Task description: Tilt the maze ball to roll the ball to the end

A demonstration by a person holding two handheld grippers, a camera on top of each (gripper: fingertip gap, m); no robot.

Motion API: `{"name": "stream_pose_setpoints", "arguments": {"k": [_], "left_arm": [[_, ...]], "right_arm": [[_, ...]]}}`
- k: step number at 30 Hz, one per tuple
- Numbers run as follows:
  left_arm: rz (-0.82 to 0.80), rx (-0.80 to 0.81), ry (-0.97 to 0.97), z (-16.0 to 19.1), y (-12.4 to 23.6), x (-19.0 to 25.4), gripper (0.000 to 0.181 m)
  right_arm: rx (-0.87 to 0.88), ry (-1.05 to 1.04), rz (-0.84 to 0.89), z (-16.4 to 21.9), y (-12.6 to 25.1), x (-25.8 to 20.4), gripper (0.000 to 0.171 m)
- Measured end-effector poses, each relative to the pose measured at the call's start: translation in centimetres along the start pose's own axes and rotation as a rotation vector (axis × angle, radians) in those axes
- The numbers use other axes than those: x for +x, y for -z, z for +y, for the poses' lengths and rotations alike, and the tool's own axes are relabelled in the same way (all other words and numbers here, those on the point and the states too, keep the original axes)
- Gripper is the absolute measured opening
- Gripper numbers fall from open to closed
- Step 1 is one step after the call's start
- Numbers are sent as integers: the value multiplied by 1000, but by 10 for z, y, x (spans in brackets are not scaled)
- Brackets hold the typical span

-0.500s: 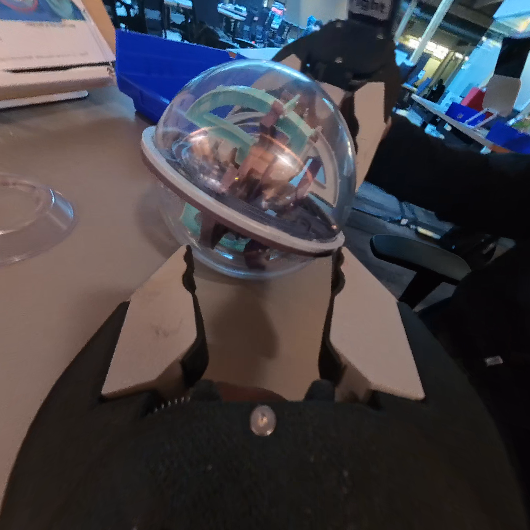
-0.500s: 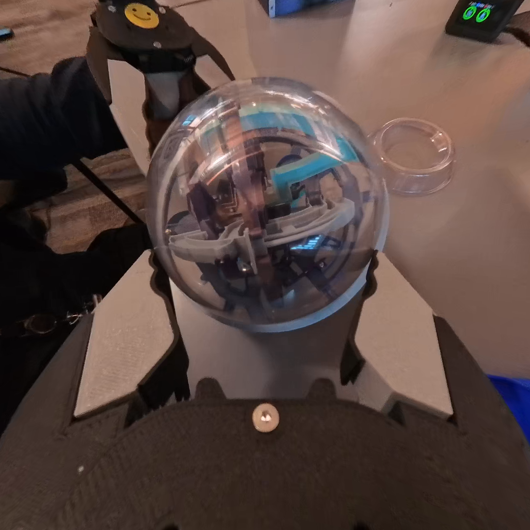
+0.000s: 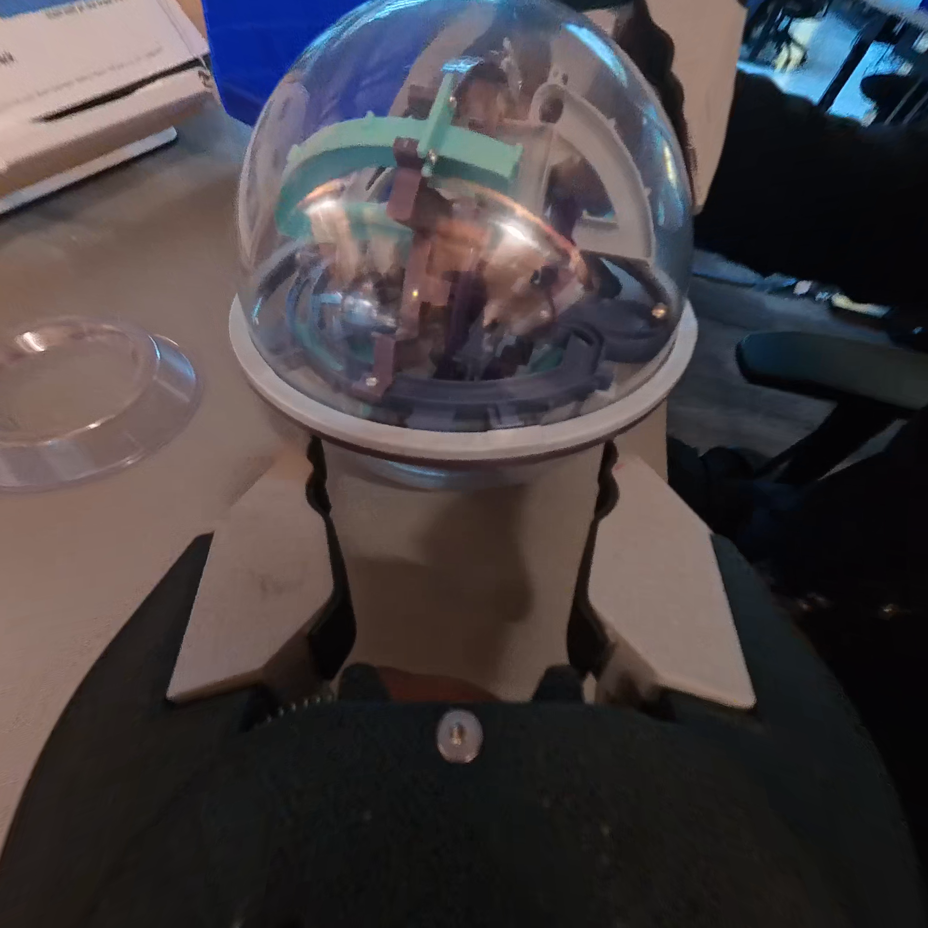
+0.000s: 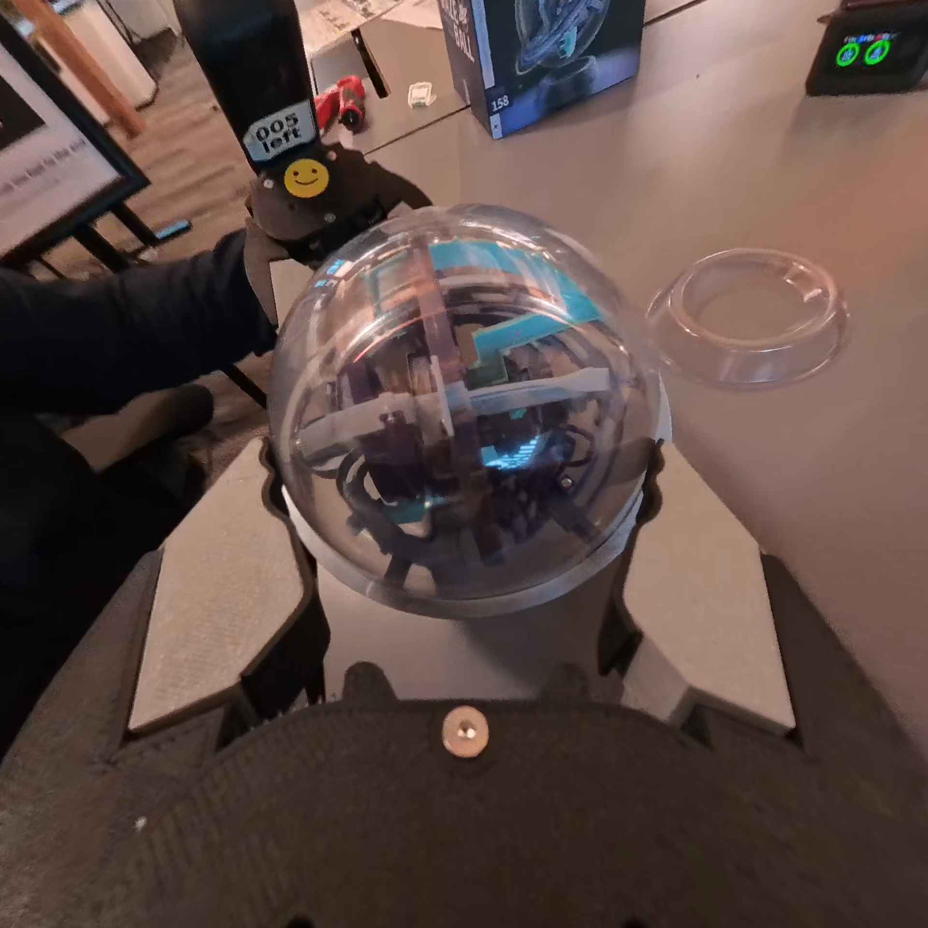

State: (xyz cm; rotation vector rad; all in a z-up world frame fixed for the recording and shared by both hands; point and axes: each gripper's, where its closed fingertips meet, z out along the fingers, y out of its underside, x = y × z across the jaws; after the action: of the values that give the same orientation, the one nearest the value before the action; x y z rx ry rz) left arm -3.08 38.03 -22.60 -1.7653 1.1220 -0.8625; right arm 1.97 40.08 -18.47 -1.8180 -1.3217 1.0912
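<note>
The maze ball is a clear sphere with a white ring around its middle and teal, brown and dark tracks inside. It is held off the tan table between both grippers. My left gripper is shut on its lower half, with the ring level just above the fingertips. My right gripper is shut on the ball from the opposite side. The left gripper shows behind the ball in the right wrist view. One white finger of the right gripper shows behind it in the left wrist view. I cannot pick out the small inner ball.
The clear plastic stand sits empty on the table, also seen in the right wrist view. A white box and a blue bin stand behind. A dark product box, a small screen device and a sleeve are nearby.
The maze ball has been turned: its white ring was tilted and is now level in the left wrist view. Both grippers keep their hold. The right wrist view has swung upward.
</note>
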Motion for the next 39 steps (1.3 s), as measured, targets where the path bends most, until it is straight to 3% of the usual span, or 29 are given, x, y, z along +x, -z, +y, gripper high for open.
{"name": "stream_pose_setpoints", "arguments": {"k": [7, 22, 29, 39], "left_arm": [[67, 24, 203, -6, -8, -8, 106], [45, -24, 62, -2, -14, -5, 106], [243, 91, 205, -13, 9, 7, 110], [270, 177, 244, -36, 22, -8, 103]], "right_arm": [[-11, -159, -70, -9, 2, 20, 139], [49, 16, 23, -5, 8, 11, 138], [23, 148, 12, -5, 11, 1, 135], [-22, 277, -185, -14, 15, -5, 125]]}}
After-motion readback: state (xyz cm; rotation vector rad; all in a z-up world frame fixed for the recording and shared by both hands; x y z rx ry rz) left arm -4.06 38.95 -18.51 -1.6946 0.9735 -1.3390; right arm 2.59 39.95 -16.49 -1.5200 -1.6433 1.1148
